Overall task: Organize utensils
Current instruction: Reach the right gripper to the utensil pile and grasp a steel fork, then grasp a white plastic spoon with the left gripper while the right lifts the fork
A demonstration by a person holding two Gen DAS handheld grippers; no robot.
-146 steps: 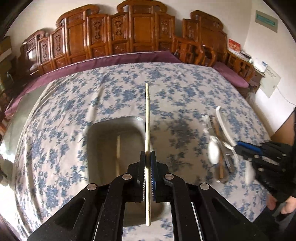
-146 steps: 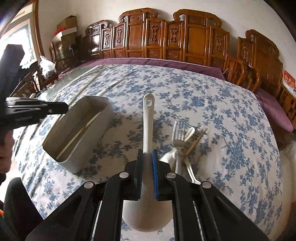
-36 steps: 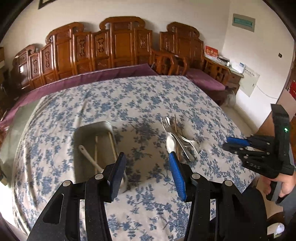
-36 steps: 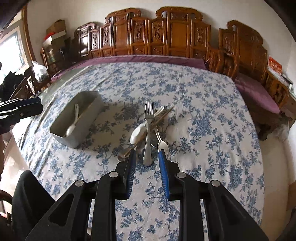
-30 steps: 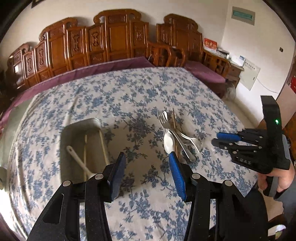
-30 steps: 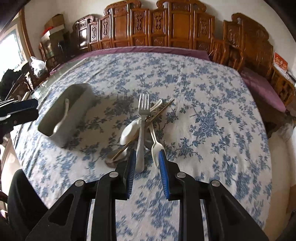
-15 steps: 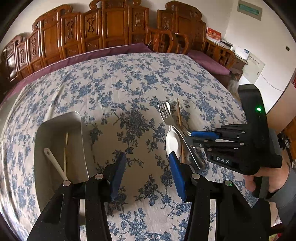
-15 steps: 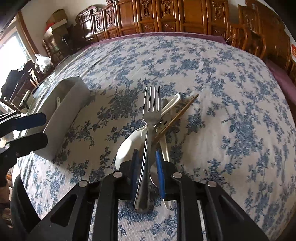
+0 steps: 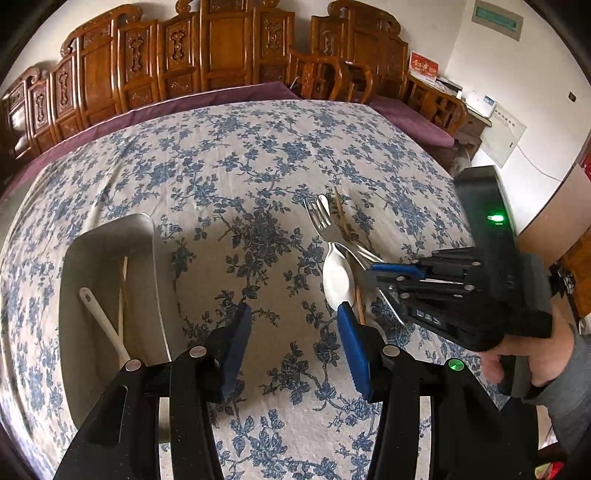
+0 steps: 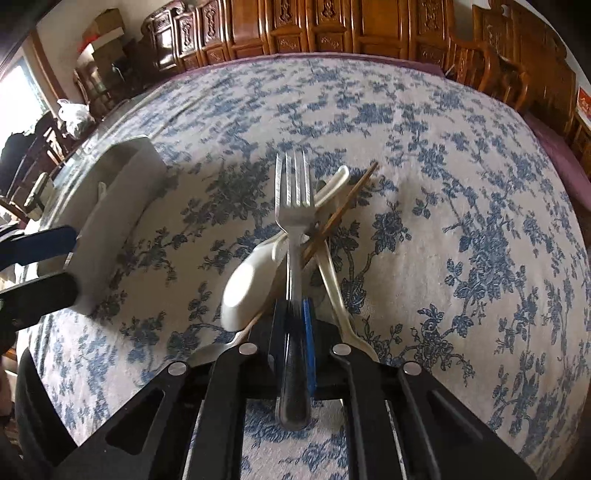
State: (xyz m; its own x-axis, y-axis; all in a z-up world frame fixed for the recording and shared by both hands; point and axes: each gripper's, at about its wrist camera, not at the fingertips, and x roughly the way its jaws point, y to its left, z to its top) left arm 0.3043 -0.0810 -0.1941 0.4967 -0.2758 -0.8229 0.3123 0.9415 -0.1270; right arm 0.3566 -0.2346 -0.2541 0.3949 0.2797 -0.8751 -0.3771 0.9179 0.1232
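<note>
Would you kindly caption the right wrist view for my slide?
Right gripper closed on a metal fork lying atop piled utensils on the floral tablecloth.

- A row of carved reddish-brown wooden chairs [image 9: 221, 51] lines the pale wall from ten to two o'clock.
- A big round table wears a white cloth with blue flowers [image 9: 258, 155], over a purple under-cloth [image 9: 177, 107] showing at its far edge.
- At two o'clock, a low wooden side cabinet [image 9: 447, 107] carries papers and a red card.
- At ten o'clock, bright daylight comes through a window [image 10: 18, 99], with stacked cardboard boxes [image 10: 103, 33] nearby.
</note>
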